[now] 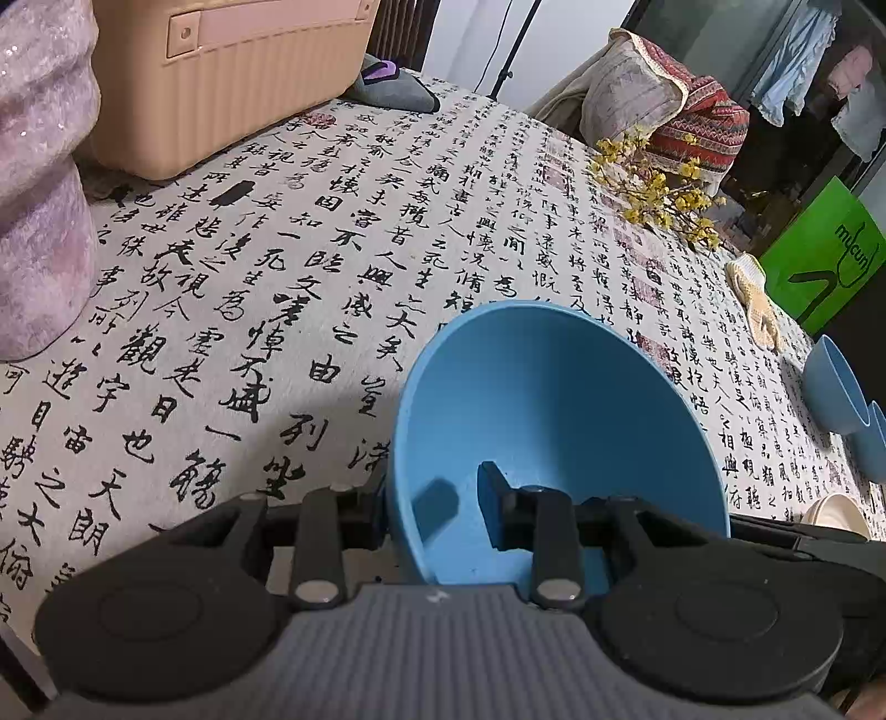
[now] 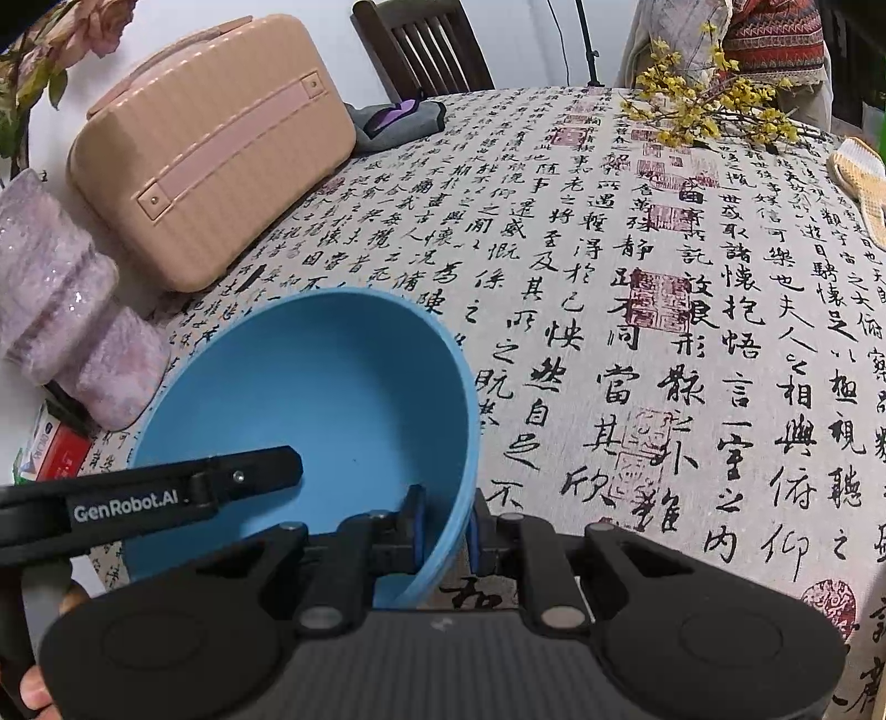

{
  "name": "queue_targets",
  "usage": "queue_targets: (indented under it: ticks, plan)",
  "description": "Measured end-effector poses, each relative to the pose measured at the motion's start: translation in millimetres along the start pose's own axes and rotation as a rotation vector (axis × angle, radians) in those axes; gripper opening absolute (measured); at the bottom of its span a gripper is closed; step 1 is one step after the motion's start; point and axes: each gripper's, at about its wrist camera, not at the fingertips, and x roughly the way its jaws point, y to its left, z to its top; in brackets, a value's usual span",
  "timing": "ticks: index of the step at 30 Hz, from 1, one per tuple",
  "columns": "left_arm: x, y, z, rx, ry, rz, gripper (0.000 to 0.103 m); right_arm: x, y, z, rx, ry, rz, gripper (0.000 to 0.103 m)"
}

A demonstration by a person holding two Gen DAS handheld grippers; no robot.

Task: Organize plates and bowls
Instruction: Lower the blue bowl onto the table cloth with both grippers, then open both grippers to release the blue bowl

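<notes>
A large blue bowl point(image 1: 554, 399) point(image 2: 310, 382) sits tilted toward me over the calligraphy tablecloth point(image 2: 637, 332). My right gripper point(image 2: 446, 526) is shut on the bowl's right rim, one blue pad inside and one outside. My left gripper point(image 1: 432, 482) straddles the left rim. Its outer finger lies against the wall, while its inner finger point(image 2: 243, 471) reaches into the bowl with a gap to the wall. Two more blue bowls point(image 1: 830, 387) and a cream plate point(image 1: 836, 512) lie at the table's right edge.
A pink hard case point(image 2: 210, 149) and a lilac vase point(image 2: 55, 288) stand at the back left. Also on the table are a grey cloth point(image 2: 393, 122), a spray of yellow flowers point(image 2: 698, 105) and a knitted glove point(image 1: 756, 299). A wooden chair point(image 2: 421, 44) stands behind the table.
</notes>
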Motion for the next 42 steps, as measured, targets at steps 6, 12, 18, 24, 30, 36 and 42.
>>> queue_targets:
  ticks: [6,12,18,24,30,36,42]
  plan:
    - [4,0,-1,-0.001,0.011,0.003,0.032,4,-2,-2,-0.002,0.006,-0.005,0.015]
    - [5,0,-3,0.002,0.01,0.0,0.035,5,1,-3,-0.01,0.002,-0.007,0.017]
    - [1,-1,-4,0.021,-0.008,-0.004,0.046,3,0,-3,0.001,0.005,0.008,0.023]
    - [-24,-6,-7,0.09,-0.143,0.002,0.075,-19,-8,-6,0.009,-0.068,0.046,0.051]
    - [-49,-8,-15,0.139,-0.272,-0.01,0.093,-48,-24,-21,0.021,-0.181,0.093,0.082]
    - [-71,-7,-37,0.183,-0.402,-0.034,0.103,-78,-37,-49,-0.015,-0.317,0.109,0.1]
    - [-85,-10,-59,0.205,-0.494,-0.047,0.103,-98,-46,-82,-0.056,-0.448,0.017,0.103]
